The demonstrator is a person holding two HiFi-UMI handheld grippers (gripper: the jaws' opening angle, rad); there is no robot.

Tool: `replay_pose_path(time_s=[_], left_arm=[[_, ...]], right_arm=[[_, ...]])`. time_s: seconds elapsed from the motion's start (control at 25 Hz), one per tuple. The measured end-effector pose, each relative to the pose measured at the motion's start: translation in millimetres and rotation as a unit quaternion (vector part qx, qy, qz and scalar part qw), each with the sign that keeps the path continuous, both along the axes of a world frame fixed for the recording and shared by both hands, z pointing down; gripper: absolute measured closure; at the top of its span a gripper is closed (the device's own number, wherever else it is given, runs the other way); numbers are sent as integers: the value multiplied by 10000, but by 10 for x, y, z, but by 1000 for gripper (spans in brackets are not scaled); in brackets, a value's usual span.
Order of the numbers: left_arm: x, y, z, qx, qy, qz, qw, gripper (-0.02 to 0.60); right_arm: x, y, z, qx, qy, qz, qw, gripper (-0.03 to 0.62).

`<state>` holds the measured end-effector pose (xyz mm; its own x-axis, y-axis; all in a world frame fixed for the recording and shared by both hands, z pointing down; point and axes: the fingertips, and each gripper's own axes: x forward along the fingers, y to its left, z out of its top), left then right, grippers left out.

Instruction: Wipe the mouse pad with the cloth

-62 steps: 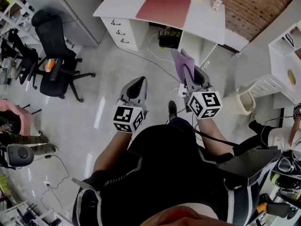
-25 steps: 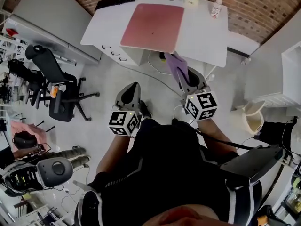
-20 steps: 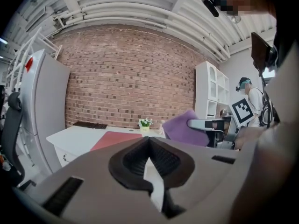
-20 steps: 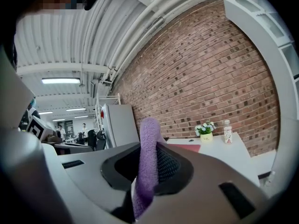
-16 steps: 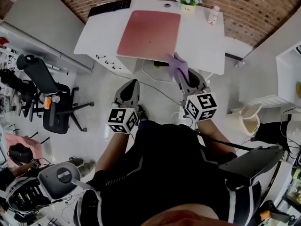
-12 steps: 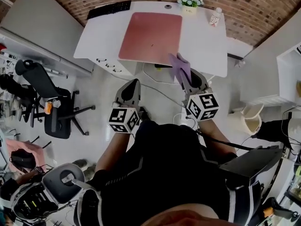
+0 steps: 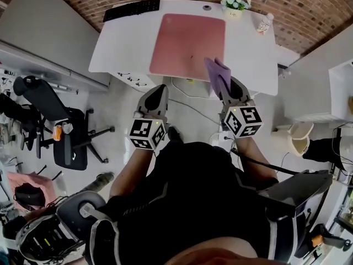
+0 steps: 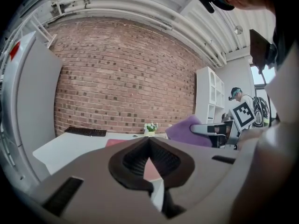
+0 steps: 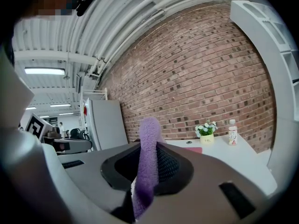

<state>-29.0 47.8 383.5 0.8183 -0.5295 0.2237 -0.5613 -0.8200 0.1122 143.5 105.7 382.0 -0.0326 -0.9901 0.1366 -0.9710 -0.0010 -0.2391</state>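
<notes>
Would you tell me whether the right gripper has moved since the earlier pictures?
Yes. The right gripper has come forward: its cloth now overlaps the front edge of the desk beside the mouse pad.

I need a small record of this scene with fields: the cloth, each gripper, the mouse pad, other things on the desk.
cloth: purple, standing upright between the right gripper's jaws
right gripper: shut on the cloth, held in the air before the desk
left gripper: shut, empty
mouse pad: pink, flat on the white desk, not yet touched by the cloth
also on desk: keyboard, flower pot, bottle, all along the far edge
</notes>
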Motion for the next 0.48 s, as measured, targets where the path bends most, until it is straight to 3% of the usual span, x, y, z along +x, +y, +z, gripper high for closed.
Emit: replay_pose_path(time_s=[0.28,0.48], left_arm=[[-168,-478,57,-80,79,182,9998,577],[-237,-689,169,-86,14,471,9989,577]], right_arm=[[-72,-306,59,-156,134,385,9990,536],[-17,-374,196,-364,-56,850,9957,536]])
